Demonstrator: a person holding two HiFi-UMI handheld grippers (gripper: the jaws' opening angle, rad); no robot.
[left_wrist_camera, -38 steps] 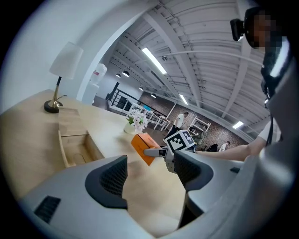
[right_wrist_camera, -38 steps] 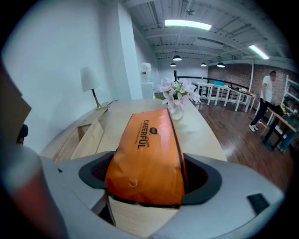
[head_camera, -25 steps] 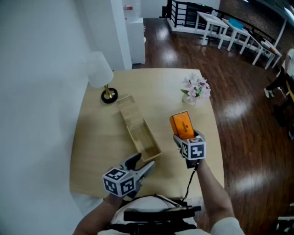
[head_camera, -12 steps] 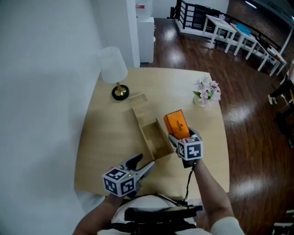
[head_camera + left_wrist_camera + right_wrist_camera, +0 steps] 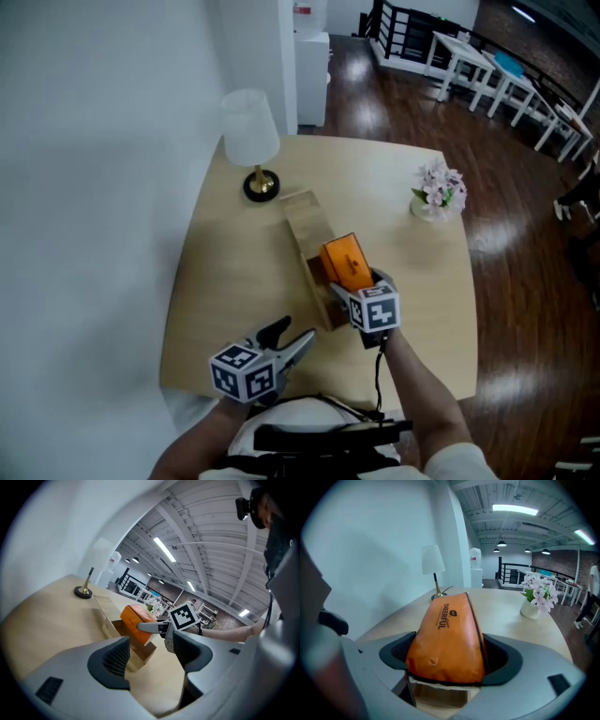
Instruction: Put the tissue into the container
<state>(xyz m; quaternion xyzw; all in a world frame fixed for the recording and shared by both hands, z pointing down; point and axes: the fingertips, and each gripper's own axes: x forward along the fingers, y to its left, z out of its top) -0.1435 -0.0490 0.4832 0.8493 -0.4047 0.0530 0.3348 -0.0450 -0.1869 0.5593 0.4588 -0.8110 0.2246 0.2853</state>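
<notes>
An orange tissue pack [image 5: 343, 262] is held in my right gripper [image 5: 353, 281], whose jaws are shut on its sides. The pack hangs over the near end of a long, open wooden container [image 5: 310, 234] in the middle of the table. In the right gripper view the pack [image 5: 447, 634] fills the gap between the pads, and a bit of the wooden container [image 5: 440, 698] shows beneath it. My left gripper [image 5: 292, 333] stays near the table's front edge, open and holding nothing. In the left gripper view, past the left gripper [image 5: 152, 653], are the pack [image 5: 135, 619] and the container [image 5: 108, 616].
A white lamp [image 5: 251, 131] with a brass base [image 5: 262, 186] stands at the table's back left. A small vase of pale flowers [image 5: 439, 192] sits at the back right. The round wooden table [image 5: 234, 281] has a white wall on its left and a dark floor on its right.
My right gripper has carried the orange pack leftward, from beside the wooden container to above its near end. The left gripper has stayed in place.
</notes>
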